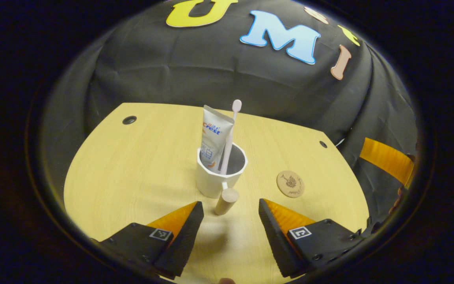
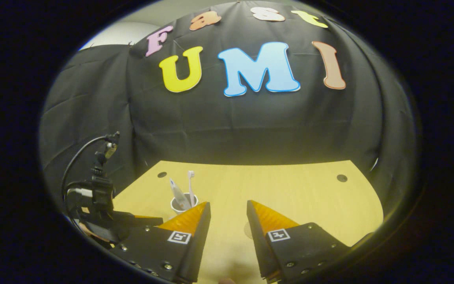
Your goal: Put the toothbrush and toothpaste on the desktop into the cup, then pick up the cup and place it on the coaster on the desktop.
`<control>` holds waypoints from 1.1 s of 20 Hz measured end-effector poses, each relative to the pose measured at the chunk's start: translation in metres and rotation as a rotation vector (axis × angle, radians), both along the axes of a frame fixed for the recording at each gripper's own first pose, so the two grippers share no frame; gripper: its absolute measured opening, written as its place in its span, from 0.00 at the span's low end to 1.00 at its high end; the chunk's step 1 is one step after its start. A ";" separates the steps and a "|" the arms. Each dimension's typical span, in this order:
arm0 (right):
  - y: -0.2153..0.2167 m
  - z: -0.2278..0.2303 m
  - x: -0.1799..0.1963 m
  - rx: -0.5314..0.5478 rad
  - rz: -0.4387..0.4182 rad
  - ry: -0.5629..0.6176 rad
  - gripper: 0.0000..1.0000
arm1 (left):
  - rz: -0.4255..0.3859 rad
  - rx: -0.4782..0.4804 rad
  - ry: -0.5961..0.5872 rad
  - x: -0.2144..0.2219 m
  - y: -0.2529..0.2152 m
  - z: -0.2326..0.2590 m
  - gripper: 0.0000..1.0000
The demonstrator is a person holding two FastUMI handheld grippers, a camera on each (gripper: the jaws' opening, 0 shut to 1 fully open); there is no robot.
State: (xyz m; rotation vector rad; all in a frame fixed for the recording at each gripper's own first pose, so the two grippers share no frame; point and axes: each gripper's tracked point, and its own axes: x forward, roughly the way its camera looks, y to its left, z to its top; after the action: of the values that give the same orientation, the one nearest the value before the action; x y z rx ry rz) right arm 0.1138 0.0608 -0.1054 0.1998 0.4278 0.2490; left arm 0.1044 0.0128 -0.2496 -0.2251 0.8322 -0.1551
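A white cup (image 1: 215, 179) stands upright mid-table, holding the toothpaste tube (image 1: 213, 136) and a pale toothbrush (image 1: 231, 132), both leaning against its rim. Its wooden handle (image 1: 226, 201) points at me and lies in the gap of my open left gripper (image 1: 230, 203), touching neither finger. A round wooden coaster (image 1: 290, 183) lies flat to the right of the cup. In the right gripper view, my right gripper (image 2: 228, 207) hovers open and holds nothing, with the cup (image 2: 183, 204) beyond its left finger.
The light wooden table (image 1: 140, 165) has small dark holes near its far corners (image 1: 129, 120). Black cloth walls close in behind and to the sides. In the right gripper view, the left gripper's body and cable (image 2: 97, 205) sit at the table's left edge.
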 end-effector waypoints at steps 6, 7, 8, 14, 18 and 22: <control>-0.019 -0.016 -0.008 0.015 -0.021 0.054 0.56 | -0.060 0.066 0.122 0.019 0.003 -0.020 0.92; -0.023 -0.020 -0.008 0.011 -0.025 0.061 0.56 | -0.066 0.079 0.144 0.020 0.004 -0.023 0.92; -0.025 -0.023 -0.009 0.009 -0.029 0.069 0.55 | -0.072 0.095 0.168 0.022 0.006 -0.028 0.92; -0.034 -0.039 -0.010 0.038 -0.038 0.128 0.56 | -0.063 0.135 0.270 0.029 0.011 -0.046 0.92; -0.039 -0.046 -0.008 0.052 -0.033 0.160 0.56 | -0.060 0.157 0.300 0.034 0.004 -0.051 0.91; -0.047 -0.052 -0.006 0.071 -0.045 0.185 0.56 | -0.035 0.159 0.339 0.036 0.000 -0.062 0.75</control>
State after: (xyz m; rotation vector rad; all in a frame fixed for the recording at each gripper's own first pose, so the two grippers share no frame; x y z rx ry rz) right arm 0.1082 0.0135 -0.1573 0.3033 0.5974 0.2027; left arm 0.1406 0.0128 -0.3111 -0.0874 1.1807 -0.0830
